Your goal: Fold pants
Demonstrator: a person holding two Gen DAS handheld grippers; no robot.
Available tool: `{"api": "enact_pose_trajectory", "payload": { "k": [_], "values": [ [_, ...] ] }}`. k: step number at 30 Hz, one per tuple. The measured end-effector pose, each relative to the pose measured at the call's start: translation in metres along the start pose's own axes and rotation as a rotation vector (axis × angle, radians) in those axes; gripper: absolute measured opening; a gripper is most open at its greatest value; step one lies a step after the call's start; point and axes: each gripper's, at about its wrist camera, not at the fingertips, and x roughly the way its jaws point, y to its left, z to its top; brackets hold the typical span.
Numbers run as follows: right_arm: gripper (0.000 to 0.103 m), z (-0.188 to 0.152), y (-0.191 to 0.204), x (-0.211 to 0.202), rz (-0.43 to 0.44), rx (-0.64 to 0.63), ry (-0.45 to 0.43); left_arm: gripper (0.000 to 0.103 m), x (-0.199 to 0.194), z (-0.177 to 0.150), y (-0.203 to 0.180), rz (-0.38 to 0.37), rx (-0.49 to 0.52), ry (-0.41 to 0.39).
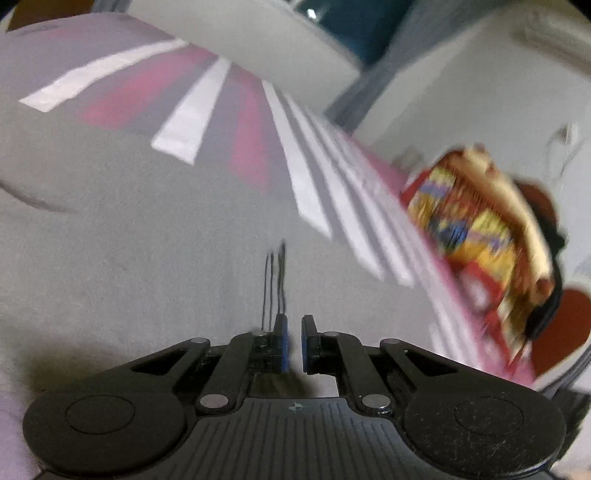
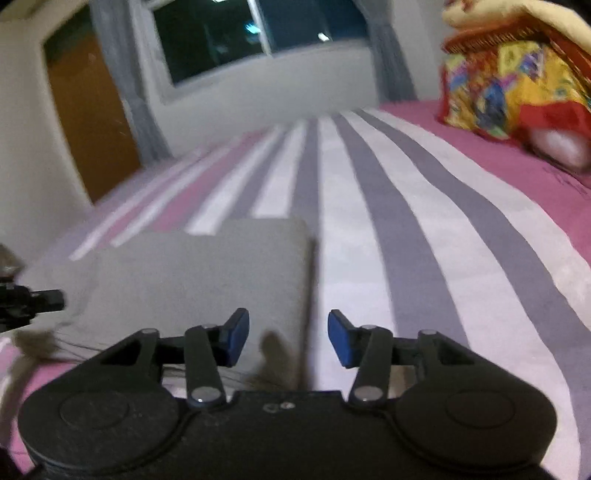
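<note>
The bed cover with pink, grey and white stripes (image 2: 424, 236) is the largest thing: in the right wrist view it fills the middle and right of the frame, its bands running up toward the wall at the top. In the left wrist view the same stripes fan out across the upper middle, tilted and blurred.

On it lie the plain grey fabric pants (image 2: 207, 280), folded into a flat block with a straight right edge, at the lower left centre of the right wrist view. In the left wrist view the grey cloth (image 1: 129, 258) covers the whole left and centre of the frame, right up to the gripper.

A stack of bright yellow, red and blue patterned bedding (image 2: 509, 92) sits in the upper right corner of the right wrist view, on the pink band; it shows smeared at the right edge of the left wrist view (image 1: 472, 229).

A dark window (image 2: 258, 33) is at the top centre, and a brown wooden door (image 2: 88, 122) at the upper left.

The right gripper (image 2: 288, 338) hangs over the right edge of the pants, its blue pads well apart with nothing between them.

The left gripper (image 1: 294, 341) has its fingers drawn together, only a thin slit between the pads; whether they pinch the grey cloth I cannot tell. Thin dark threads (image 1: 275, 288) stand just above its tips.
</note>
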Motion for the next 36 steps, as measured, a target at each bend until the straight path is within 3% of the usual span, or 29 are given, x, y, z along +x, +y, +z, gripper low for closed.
{"api": "enact_pose_trajectory", "payload": {
  "k": [1,3,5,7,10,13,15,16,17,19,22,24,29,32,36],
  "values": [
    [0.057,-0.004,0.004,0.006,0.005,-0.025,0.016,0.005,0.014,-0.005,-0.004,0.037,0.028,0.052],
    [0.058,-0.014,0.011,0.032,-0.044,-0.078,0.148,0.005,0.024,-0.008,-0.01,0.06,0.037,0.063],
    [0.056,-0.009,0.012,0.032,-0.047,-0.075,0.144,0.005,0.017,0.0,-0.01,0.026,0.029,0.066],
    [0.055,0.0,0.014,0.017,-0.03,-0.076,0.074,0.005,0.008,0.005,-0.009,0.019,0.042,0.023],
    [0.055,0.006,0.016,0.013,0.006,-0.079,0.04,0.005,0.007,0.008,-0.001,-0.02,-0.021,-0.002],
    [0.056,0.0,0.018,0.012,0.047,-0.092,0.006,0.005,0.024,-0.003,-0.006,0.007,0.012,0.069],
    [0.055,-0.012,0.026,0.026,0.085,-0.139,0.122,0.005,0.021,-0.009,-0.005,0.0,0.007,0.059],
    [0.055,-0.016,0.034,0.026,0.066,-0.203,0.129,0.005,0.018,-0.008,-0.002,-0.009,-0.018,0.05],
    [0.054,-0.016,0.038,0.024,0.051,-0.25,0.115,0.005,0.012,-0.007,-0.001,-0.01,-0.03,0.032],
    [0.048,-0.007,0.037,0.016,0.055,-0.218,0.076,0.005,0.003,-0.006,-0.001,0.005,-0.021,-0.001],
    [0.047,0.0,0.034,0.008,0.075,-0.177,0.012,0.005,0.001,-0.01,0.007,0.032,-0.051,0.0],
    [0.049,-0.016,0.036,0.03,0.044,-0.251,0.16,0.005,0.003,-0.014,0.011,0.025,-0.072,0.025],
    [0.048,-0.002,0.027,0.007,0.046,-0.195,0.029,0.005,0.002,0.001,0.011,-0.003,-0.087,-0.027],
    [0.047,0.023,0.016,0.016,0.008,-0.151,-0.024,0.005,0.018,0.024,0.003,-0.001,-0.077,-0.057],
    [0.048,0.048,0.007,0.04,-0.02,-0.089,-0.064,0.005,0.053,0.046,-0.005,0.009,-0.068,-0.027]
  ]
}}
